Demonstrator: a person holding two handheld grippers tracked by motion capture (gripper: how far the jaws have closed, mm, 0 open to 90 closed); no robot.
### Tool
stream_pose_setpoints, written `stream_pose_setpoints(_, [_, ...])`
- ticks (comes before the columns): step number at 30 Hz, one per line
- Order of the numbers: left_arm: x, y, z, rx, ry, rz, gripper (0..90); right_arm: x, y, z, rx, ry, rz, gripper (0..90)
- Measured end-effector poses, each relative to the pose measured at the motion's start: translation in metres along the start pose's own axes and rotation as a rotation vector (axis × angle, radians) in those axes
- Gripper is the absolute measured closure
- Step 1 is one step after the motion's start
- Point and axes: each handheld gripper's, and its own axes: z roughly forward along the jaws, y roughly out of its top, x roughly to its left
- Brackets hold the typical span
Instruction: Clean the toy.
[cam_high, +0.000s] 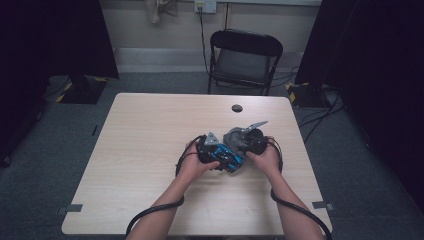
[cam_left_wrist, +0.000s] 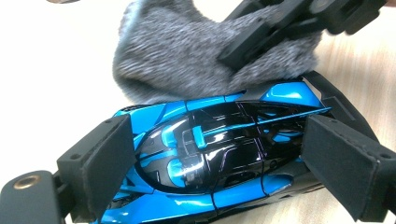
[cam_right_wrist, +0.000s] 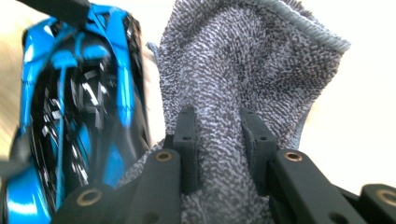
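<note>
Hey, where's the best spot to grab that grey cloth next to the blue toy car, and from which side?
Take the grey cloth by a bunched fold near its middle, coming from the side away from the blue toy car, as the right tongs do. It is soft and crumpled, so a gathered ridge fits between the pads, while its flat stitched edge would slip.

We find the high view dim and soft, with both side edges falling to near black and the table (cam_high: 150, 150) evenly lit, shadows faint. The left gripper view is brighter; glare streaks the blue toy car (cam_left_wrist: 210, 154), and the grey cloth (cam_left_wrist: 177, 51) is motion-blurred. In the right gripper view the background burns out white.
</note>
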Motion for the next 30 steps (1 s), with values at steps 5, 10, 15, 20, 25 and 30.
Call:
stream_pose_setpoints(5, [0.0,0.0,0.0,0.003,0.0,-0.001,9.5,-0.009,-0.015,-0.011,-0.002,0.019,0.006,71.4])
stream_pose_setpoints(10, [0.0,0.0,0.0,0.005,0.001,-0.003,9.5,-0.011,-0.024,-0.023,-0.053,-0.041,0.045,47.8])
stream_pose_setpoints(15, [-0.001,0.001,0.0,0.01,0.004,-0.002,9.5,-0.004,-0.027,-0.04,-0.089,-0.102,0.067,37.1])
stream_pose_setpoints(20, [-0.001,0.001,0.0,0.012,0.005,-0.002,9.5,0.003,-0.035,-0.043,-0.069,-0.149,0.095,39.6])
stream_pose_setpoints(25, [-0.001,0.001,0.0,0.012,0.006,-0.002,9.5,-0.003,-0.045,-0.032,-0.051,-0.151,0.118,46.0])
stream_pose_setpoints(30, [-0.001,0.001,0.0,0.011,0.004,-0.001,9.5,-0.008,-0.045,-0.023,-0.04,-0.125,0.136,61.5])
